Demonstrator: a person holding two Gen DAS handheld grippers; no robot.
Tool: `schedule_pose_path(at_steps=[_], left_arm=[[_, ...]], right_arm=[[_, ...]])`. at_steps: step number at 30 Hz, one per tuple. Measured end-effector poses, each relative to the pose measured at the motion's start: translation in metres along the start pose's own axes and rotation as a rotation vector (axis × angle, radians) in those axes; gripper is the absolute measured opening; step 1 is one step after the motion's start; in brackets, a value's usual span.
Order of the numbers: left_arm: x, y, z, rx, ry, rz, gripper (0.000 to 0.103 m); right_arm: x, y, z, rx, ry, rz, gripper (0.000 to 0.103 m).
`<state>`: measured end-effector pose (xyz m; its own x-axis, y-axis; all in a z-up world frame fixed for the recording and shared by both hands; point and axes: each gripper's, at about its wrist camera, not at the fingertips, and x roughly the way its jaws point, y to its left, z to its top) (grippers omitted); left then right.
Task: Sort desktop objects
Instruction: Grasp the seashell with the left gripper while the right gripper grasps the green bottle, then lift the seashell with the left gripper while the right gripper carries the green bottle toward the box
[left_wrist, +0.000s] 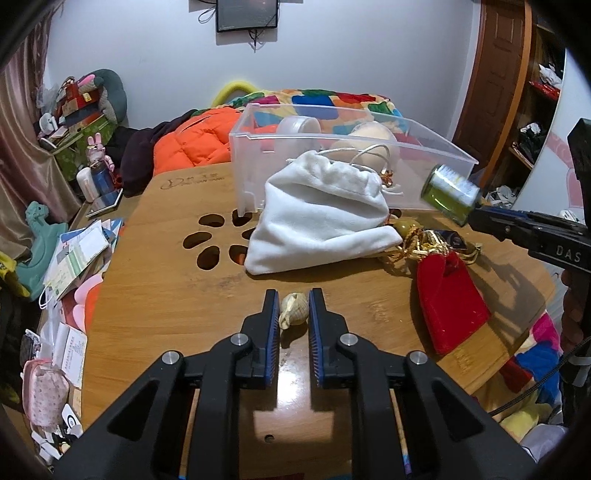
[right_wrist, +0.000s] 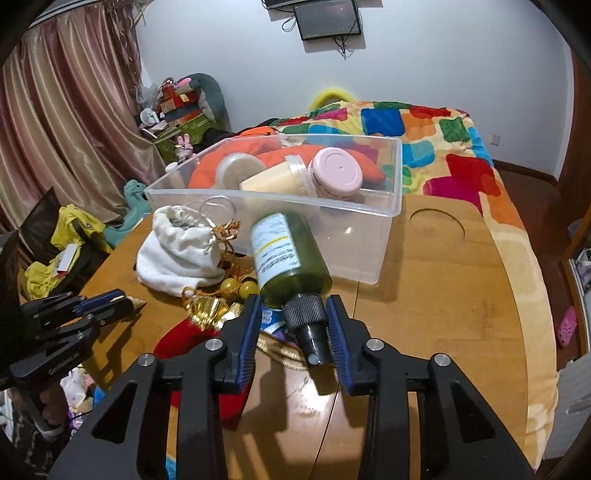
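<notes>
My left gripper (left_wrist: 292, 300) is shut on a cream seashell (left_wrist: 293, 309) just above the wooden table (left_wrist: 166, 288); it also shows in the right wrist view (right_wrist: 127, 300). My right gripper (right_wrist: 293, 303) is shut on the black cap of a green spray bottle (right_wrist: 286, 254), held in the air near the clear plastic bin (right_wrist: 376, 206). The bottle (left_wrist: 450, 194) and right gripper (left_wrist: 480, 214) also show in the left wrist view, by the bin (left_wrist: 243, 155). The bin holds several jars (right_wrist: 336, 171).
A white drawstring pouch (left_wrist: 317, 218), a red pouch (left_wrist: 448, 302), gold ribbon items (left_wrist: 424, 242) and yellow beads (right_wrist: 240, 287) lie on the table. Papers and toys (left_wrist: 77, 254) crowd the left. A bed with a colourful blanket (right_wrist: 424, 133) lies behind.
</notes>
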<state>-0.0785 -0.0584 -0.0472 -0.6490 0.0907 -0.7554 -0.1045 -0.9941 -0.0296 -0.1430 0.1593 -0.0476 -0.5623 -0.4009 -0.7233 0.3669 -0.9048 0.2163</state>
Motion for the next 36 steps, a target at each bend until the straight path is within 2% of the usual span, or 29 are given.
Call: schedule_pose_path(at_steps=[6, 8, 10, 13, 18, 23, 27, 30, 36], left_arm=[[0.001, -0.002, -0.002, 0.008, 0.014, 0.005, 0.015], [0.002, -0.003, -0.004, 0.010, 0.016, 0.005, 0.015], [0.002, -0.004, -0.003, 0.009, 0.017, 0.003, 0.015], [0.003, -0.004, -0.003, 0.014, 0.016, 0.003, 0.015], [0.008, -0.004, -0.003, 0.018, 0.023, 0.006, 0.015], [0.009, -0.005, -0.004, 0.031, 0.021, 0.014, 0.015], [0.010, -0.006, -0.002, 0.032, 0.020, 0.021, 0.015], [0.011, -0.007, -0.001, 0.034, 0.022, 0.022, 0.015], [0.012, -0.007, 0.000, 0.022, 0.024, 0.014, 0.015]], right_arm=[[0.000, -0.007, -0.009, -0.001, 0.042, -0.007, 0.022], [-0.002, -0.009, -0.007, 0.003, 0.030, -0.008, 0.034], [-0.005, -0.011, -0.004, 0.003, 0.007, -0.013, 0.062], [-0.003, -0.011, 0.003, -0.001, -0.009, -0.033, 0.067], [0.014, -0.022, 0.010, 0.019, 0.004, -0.109, 0.067], [0.034, -0.041, 0.012, 0.065, 0.052, -0.095, 0.061], [0.041, -0.047, 0.011, 0.088, 0.058, -0.081, 0.038], [0.039, -0.050, 0.008, 0.110, 0.050, -0.052, 0.038], [0.024, -0.038, 0.005, 0.078, 0.026, -0.049, 0.038]])
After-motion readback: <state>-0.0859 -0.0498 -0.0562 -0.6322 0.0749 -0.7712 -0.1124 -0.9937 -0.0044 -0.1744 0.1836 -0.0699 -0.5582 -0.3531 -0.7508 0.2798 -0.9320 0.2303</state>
